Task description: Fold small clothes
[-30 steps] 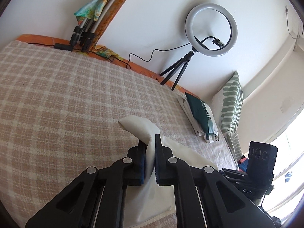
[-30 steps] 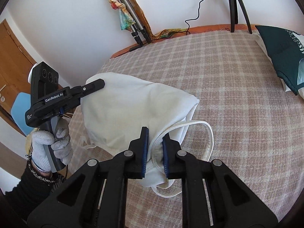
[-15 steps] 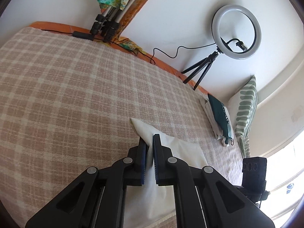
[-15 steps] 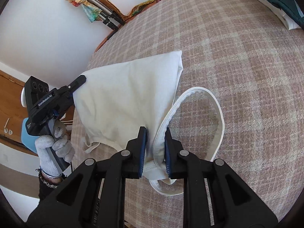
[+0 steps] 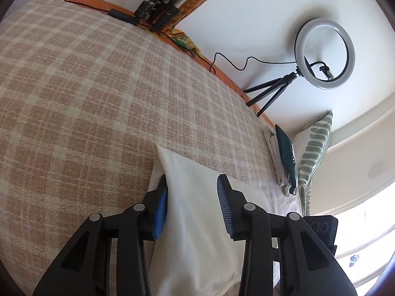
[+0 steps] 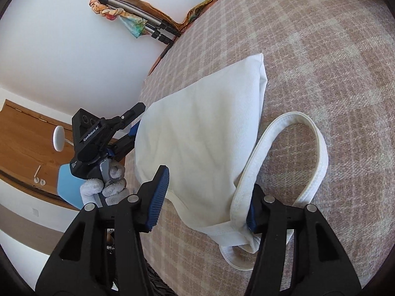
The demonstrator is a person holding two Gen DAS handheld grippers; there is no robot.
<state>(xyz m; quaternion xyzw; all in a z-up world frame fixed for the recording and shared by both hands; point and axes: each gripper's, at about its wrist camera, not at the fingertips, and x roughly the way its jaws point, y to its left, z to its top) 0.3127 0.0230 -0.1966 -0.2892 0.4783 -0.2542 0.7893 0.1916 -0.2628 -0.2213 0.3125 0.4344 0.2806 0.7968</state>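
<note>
Currently we work on the plaid bedspread, where the white garment lies folded over, its strap loop trailing onto the plaid beside it. Both tools are releasing — the fold appears laid, and the step in hand is a clean let-go.

The right gripper has its jaws opening; the garment's near hem sits between them, and the right-hand pad seems to touch the binding. The left gripper is likewise opening, with the cloth's far corner between its pads and brushing the left one.

To release well, we let the jaws part fully before withdrawing, then back out along the fingers — not sideways — so no pad drags the upper layer. We judge the loose strap the likeliest snag; it needs tucking before the next fold.
</note>
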